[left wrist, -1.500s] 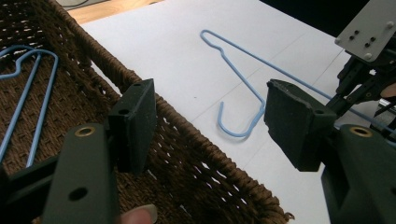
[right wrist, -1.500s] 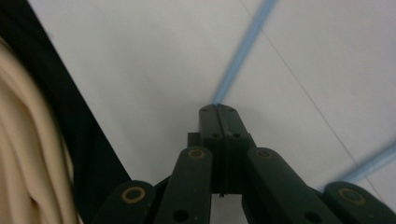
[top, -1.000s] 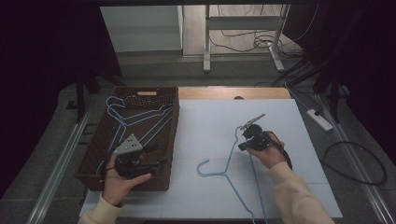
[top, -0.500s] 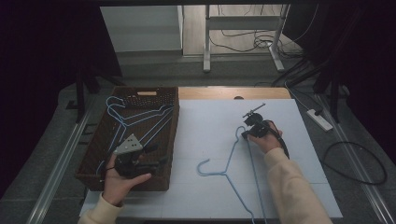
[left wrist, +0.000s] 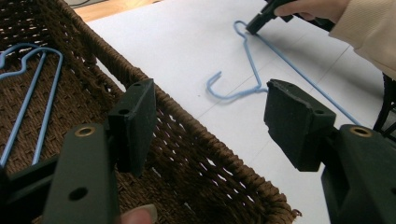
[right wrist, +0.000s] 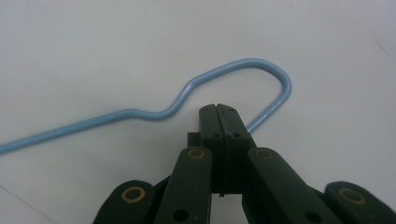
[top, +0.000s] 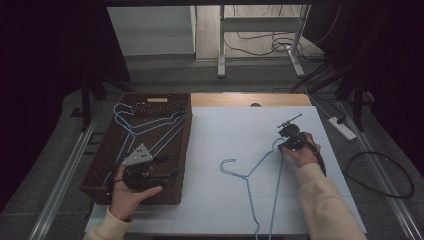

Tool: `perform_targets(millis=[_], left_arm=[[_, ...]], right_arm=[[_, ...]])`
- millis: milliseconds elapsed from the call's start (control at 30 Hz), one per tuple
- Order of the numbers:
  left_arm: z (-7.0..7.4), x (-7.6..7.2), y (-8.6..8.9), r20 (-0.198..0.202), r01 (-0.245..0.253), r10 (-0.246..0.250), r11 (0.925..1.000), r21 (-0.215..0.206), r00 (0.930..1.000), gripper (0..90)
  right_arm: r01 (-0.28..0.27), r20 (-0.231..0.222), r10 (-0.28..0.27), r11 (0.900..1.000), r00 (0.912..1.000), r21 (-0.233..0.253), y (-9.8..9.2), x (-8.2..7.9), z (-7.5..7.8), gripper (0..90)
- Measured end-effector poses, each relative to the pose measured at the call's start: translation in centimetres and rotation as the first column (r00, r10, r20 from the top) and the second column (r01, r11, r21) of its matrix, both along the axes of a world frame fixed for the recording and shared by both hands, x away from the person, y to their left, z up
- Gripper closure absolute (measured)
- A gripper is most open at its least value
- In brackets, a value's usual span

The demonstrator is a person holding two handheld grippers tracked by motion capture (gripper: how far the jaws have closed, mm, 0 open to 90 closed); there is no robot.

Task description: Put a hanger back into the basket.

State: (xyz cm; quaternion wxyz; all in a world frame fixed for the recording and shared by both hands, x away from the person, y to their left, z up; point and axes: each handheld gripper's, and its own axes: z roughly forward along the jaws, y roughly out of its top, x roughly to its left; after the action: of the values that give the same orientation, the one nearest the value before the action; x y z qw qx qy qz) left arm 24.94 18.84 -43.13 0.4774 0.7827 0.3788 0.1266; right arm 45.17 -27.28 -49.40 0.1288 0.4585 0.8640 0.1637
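A light-blue wire hanger [top: 248, 172] lies on the white table top [top: 235, 125], hook toward the basket. My right gripper [top: 283, 145] is shut on the hanger's far shoulder bend [right wrist: 187, 88]; in the right gripper view the wire runs in behind the closed jaw tips of the right gripper [right wrist: 218, 109]. Held over the near right corner of the brown wicker basket [top: 187, 132], my left gripper [top: 172, 175] has nothing between its open jaws. The left gripper [left wrist: 210, 98] looks across the basket rim [left wrist: 210, 140] at the hanger [left wrist: 252, 70].
Several more blue hangers [top: 145, 125] lie inside the basket, also seen as hangers [left wrist: 42, 93]. A bare wooden strip [top: 250, 99] runs along the table's far edge. A power strip [top: 342, 127] and cables lie on the floor at the right.
The right hand has shifted away from the person and slightly to the right, dragging the hanger with it; its hook now lies farther up the table. The left gripper has stayed in place.
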Motion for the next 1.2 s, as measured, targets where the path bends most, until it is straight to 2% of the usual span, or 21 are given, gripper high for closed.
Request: perform_targets(millis=[33,100,133,200,233,267,367,500,633,767,867,933,967,1000,1033,1100,1167,1200], left_arm=[[0.0,0.0,0.0,0.0,0.0,0.0,1.0,0.0,1.0,34.8],[0.0,0.0,0.0,-0.002,0.0,0.0,1.0,0.0,1.0,34.9],[-0.1,0.0,-0.1,-0.002,0.003,-0.003,1.0,0.002,1.0,34.9],[-0.1,0.0,-0.2,-0.003,0.004,-0.004,1.0,0.004,1.0,34.9],[-0.1,0.0,-0.2,-0.003,0.005,-0.005,1.0,0.004,1.0,34.8],[-0.1,0.0,-0.2,-0.003,0.006,-0.006,1.0,0.005,1.0,34.8],[0.0,0.0,-0.3,-0.002,0.006,-0.006,1.0,0.004,1.0,34.9],[0.0,0.0,-0.3,-0.001,0.006,-0.006,1.0,0.003,1.0,34.9],[0.0,0.0,-0.4,-0.001,0.01,-0.01,0.9999,0.005,1.0,34.9],[0.0,0.0,-0.5,-0.003,0.012,-0.012,0.9999,0.006,0.9999,34.9],[-0.1,0.0,-0.6,-0.003,0.011,-0.011,0.9999,0.007,0.9999,34.9],[-0.2,0.0,-0.6,-0.004,0.011,-0.011,0.9999,0.007,0.9999,34.9],[-0.2,0.0,-0.6,-0.004,0.011,-0.011,0.9999,0.007,0.9999,34.9],[-0.2,0.1,-0.6,-0.005,0.011,-0.011,0.9999,0.007,0.9999,34.9],[-0.2,0.1,-0.6,-0.006,0.012,-0.012,0.9999,0.008,0.9999,34.8],[-0.3,0.1,-0.6,-0.007,0.014,-0.014,0.9999,0.008,0.9999,34.9],[-0.3,0.1,-0.7,-0.006,0.014,-0.014,0.9999,0.008,0.9999,34.8],[-0.2,0.0,-0.6,-0.005,0.015,-0.015,0.9999,0.008,0.9999,34.8]], right_arm=[[0.026,-0.001,-0.026,1.0,0.9996,-0.001,-1.2,-0.7,0.1,90.0],[0.038,-0.004,-0.038,0.999,0.9993,0.003,-1.6,-1.0,0.1,90.0],[0.059,-0.011,-0.059,0.998,0.9982,-0.005,-2.4,-1.8,0.2,90.0],[0.063,-0.013,-0.063,0.998,0.9979,-0.011,-2.7,-2.1,0.2,90.0],[0.076,-0.015,-0.076,0.997,0.997,-0.017,-3.4,-3.1,0.3,90.0],[0.076,-0.015,-0.076,0.997,0.997,-0.017,-3.4,-3.1,0.3,90.0],[0.095,-0.019,-0.095,0.995,0.9952,-0.009,-4.5,-4.8,0.3,90.0],[0.103,-0.024,-0.103,0.995,0.9944,-0.005,-5.0,-6.0,0.3,90.0],[0.099,-0.015,-0.099,0.995,0.995,-0.01,-5.2,-8.0,0.3,90.0],[0.087,-0.007,-0.087,0.996,0.9962,-0.012,-4.9,-8.3,0.3,90.0],[0.027,0.031,-0.029,0.999,0.9991,0.039,-3.9,-8.2,0.8,90.0],[-0.036,0.051,0.032,0.995,0.9982,0.089,-2.8,-8.1,1.3,90.0],[-0.058,0.059,0.052,0.993,0.9969,0.105,-2.1,-8.0,1.5,84.3],[-0.058,0.059,0.052,0.993,0.9969,0.105,-2.1,-8.0,1.5,84.3],[-0.09,0.065,0.083,0.989,0.9945,0.121,-1.1,-7.9,1.8,77.8],[-0.168,0.077,0.157,0.97,0.9847,0.176,1.0,-7.7,2.1,70.6],[-0.213,0.081,0.2,0.956,0.9763,0.202,2.7,-7.4,2.2,65.4],[-0.227,0.08,0.215,0.953,0.9733,0.202,3.4,-7.3,2.2,62.9]])
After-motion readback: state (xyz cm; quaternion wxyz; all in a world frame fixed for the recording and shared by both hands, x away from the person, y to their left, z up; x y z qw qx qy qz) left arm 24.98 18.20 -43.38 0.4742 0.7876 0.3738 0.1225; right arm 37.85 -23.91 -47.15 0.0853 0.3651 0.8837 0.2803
